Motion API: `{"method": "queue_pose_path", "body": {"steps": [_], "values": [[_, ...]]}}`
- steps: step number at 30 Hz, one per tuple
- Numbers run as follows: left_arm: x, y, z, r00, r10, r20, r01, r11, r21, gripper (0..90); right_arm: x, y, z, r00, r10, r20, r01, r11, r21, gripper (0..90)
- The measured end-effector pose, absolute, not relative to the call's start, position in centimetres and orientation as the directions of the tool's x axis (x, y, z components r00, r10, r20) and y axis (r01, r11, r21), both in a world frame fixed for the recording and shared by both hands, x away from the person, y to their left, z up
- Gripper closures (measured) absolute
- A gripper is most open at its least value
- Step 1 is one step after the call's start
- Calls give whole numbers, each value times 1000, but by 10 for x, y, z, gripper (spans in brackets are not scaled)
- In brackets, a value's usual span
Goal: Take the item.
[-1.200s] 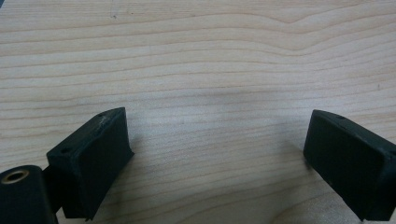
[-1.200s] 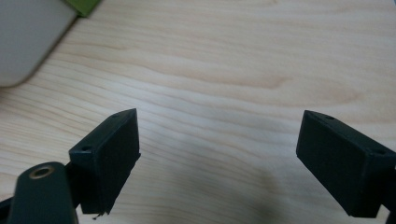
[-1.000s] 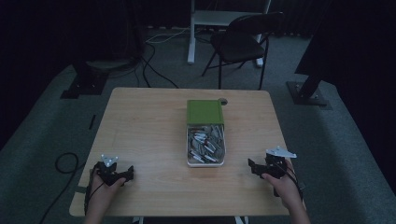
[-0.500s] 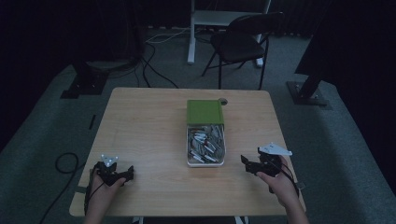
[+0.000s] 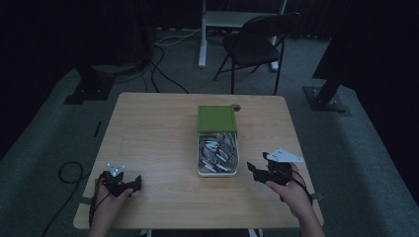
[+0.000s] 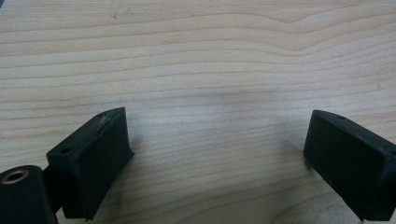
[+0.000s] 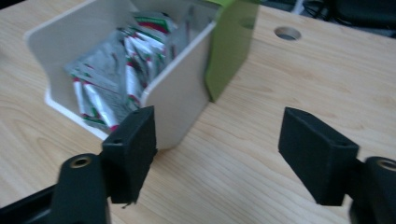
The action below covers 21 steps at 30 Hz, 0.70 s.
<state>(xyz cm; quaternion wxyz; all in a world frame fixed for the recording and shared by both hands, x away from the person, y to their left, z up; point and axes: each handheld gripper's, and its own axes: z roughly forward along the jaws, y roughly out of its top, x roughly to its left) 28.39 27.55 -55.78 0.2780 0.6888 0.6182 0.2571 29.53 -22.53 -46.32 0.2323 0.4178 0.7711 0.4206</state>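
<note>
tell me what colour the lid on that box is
Green; the lid shows best in the high view.

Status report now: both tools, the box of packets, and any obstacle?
Left tool open over bare table. Right tool open beside white box. Packets inside, green lid half open. No obstacle.

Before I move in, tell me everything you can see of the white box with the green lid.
The white box is an oblong, plastic-looking bin resting flat on the wooden table, near its middle. A green lid covers its far half; the near half is open, showing a loose pile of silvery sachets with red and green markings. Nothing grips it: the right gripper is beside its near corner, jaws wide apart.
</note>
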Motion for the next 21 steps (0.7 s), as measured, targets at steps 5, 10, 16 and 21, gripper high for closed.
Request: {"method": "queue_pose_path", "body": {"steps": [5, 10, 16, 21], "values": [[284, 275, -558, 103, 995, 10, 708, -81, 701, 77, 292, -217, -458, -585, 809, -48, 404, 343, 848, 336], [284, 275, -558, 103, 995, 10, 708, -80, 701, 77, 290, -206, -454, -621, 781, -71, 392, 388, 834, 415], [284, 275, -558, 103, 995, 10, 708, -81, 701, 77, 289, -198, -453, -679, 732, -63, 365, 411, 836, 491], [284, 275, -558, 103, 995, 10, 708, -81, 701, 77, 289, -186, -459, -770, 636, -57, 316, 457, 831, 540]]}}
